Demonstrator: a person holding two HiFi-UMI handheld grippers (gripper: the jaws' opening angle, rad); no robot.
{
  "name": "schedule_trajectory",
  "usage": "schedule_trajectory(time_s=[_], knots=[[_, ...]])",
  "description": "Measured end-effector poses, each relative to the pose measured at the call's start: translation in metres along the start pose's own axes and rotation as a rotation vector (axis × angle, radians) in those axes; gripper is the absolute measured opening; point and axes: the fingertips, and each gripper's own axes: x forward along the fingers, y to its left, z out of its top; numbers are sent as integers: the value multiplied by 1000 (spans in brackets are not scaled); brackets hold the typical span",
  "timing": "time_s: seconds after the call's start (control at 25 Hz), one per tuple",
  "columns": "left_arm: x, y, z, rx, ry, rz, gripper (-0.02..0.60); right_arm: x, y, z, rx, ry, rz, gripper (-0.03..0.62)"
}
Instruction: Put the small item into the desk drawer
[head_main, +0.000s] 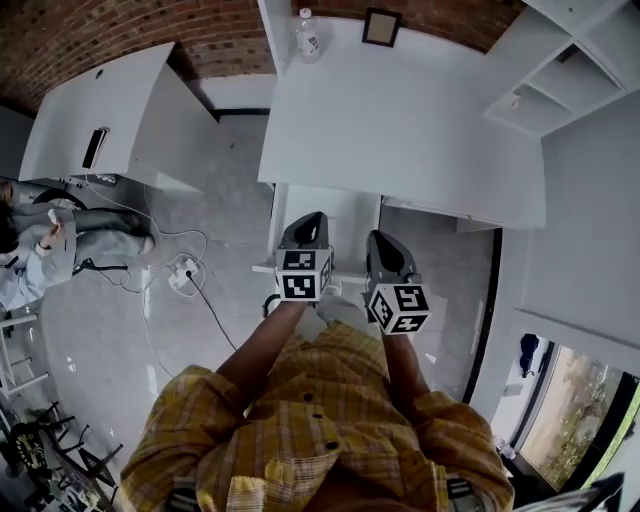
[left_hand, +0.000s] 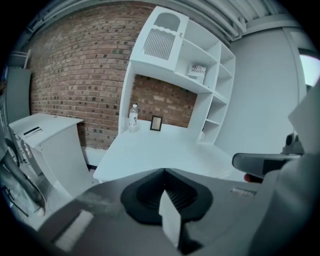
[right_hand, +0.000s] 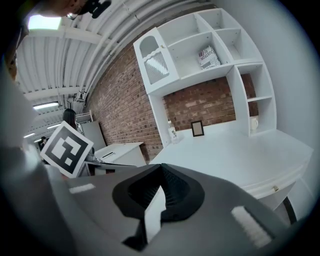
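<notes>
Frankly, I am not finding the small item in any view, so I cannot tell where it is lying. A drawer front with a small knob is sitting just under the near edge of the table, off to the right of my jaws in the right gripper view. In the head view a white boxy shape is jutting out below that same edge; whether it is an open drawer I cannot tell.

I am holding my left gripper with its jaws pressed together, nothing between them. My right gripper is riding just beside it, its jaws likewise pressed together on nothing. Both are pointing toward the table from in front of it, each carrying its marker cube, with my yellow plaid sleeves trailing behind.

At the back of the table a water bottle is standing just beside a small picture frame, both against the brick wall. A white shelving hutch is rising over them, with a printed booklet leaning on an upper shelf and a white mug on a lower one.

Well apart to the left, a second white desk is standing, a person is sitting near it, and a power strip with cables is lying on the floor.
</notes>
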Motion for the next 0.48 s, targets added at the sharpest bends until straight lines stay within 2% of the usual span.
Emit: schedule_trajectory(time_s=[0.48], knots=[[-61, -14, 47, 69, -137, -12, 2, -17, 21, 50, -47, -81, 25, -2]])
